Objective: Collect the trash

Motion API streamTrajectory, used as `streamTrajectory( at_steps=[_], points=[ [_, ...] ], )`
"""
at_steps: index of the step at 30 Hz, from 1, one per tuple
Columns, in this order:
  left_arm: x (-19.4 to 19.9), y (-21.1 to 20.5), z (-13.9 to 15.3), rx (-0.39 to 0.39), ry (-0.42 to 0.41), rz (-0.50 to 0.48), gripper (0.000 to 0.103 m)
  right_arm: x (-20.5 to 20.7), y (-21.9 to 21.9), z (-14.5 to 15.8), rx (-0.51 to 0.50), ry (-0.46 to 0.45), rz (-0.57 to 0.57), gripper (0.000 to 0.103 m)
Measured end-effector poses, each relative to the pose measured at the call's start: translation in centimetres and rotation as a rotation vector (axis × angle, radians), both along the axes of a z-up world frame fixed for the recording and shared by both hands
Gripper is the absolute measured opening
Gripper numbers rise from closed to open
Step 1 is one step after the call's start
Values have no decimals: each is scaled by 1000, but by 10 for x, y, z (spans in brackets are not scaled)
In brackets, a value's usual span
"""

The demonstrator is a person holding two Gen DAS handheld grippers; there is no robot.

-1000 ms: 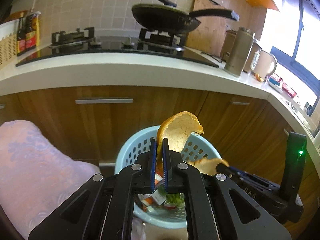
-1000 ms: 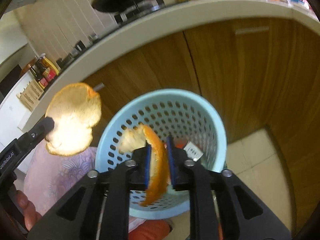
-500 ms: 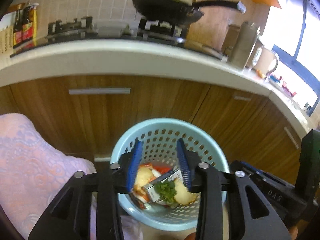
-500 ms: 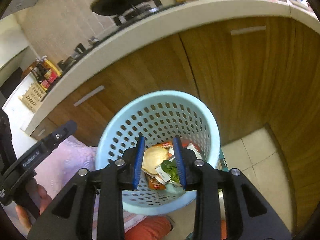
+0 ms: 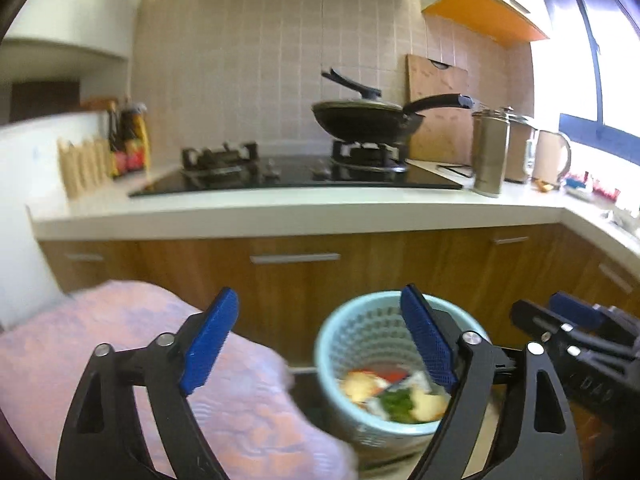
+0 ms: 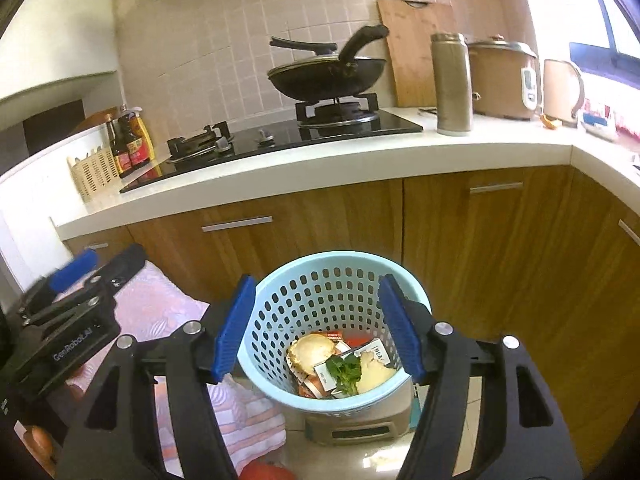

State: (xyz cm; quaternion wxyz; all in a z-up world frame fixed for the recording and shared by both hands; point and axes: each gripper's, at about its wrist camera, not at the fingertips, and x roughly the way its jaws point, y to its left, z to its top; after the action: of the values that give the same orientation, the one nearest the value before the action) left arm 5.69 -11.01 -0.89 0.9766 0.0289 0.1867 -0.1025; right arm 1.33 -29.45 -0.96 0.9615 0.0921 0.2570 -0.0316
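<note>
Above the light-blue trash basket (image 6: 335,268), both the left gripper (image 5: 320,344) and right gripper (image 6: 316,326) hung spread wide, peels (image 6: 312,354) lying inside.

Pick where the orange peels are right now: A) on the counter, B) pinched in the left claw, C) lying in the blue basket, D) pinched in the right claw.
C: both peels lie in the blue basket, and the left claw and right claw are open and empty.

Peels (image 6: 310,354) lie in the basket (image 6: 280,280), before the cabinets (image 6: 480,240).
</note>
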Motion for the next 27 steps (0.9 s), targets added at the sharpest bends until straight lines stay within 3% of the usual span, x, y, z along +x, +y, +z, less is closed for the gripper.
streamTrajectory(
  at_steps=[4,7,16,27],
  points=[
    [9,10,-10,75,-5,114,85,3,16,-4,-6,5,11,62],
    [14,15,-9,81,-9,151,85,4,24,-5,-8,-1,26,63],
    [11,32,-3,23,-14,176,85,-4,27,-2,-36,-22,24,68],
    [13,34,-4,-1,5,154,85,-11,8,0,1,-35,-9,71]
  ],
)
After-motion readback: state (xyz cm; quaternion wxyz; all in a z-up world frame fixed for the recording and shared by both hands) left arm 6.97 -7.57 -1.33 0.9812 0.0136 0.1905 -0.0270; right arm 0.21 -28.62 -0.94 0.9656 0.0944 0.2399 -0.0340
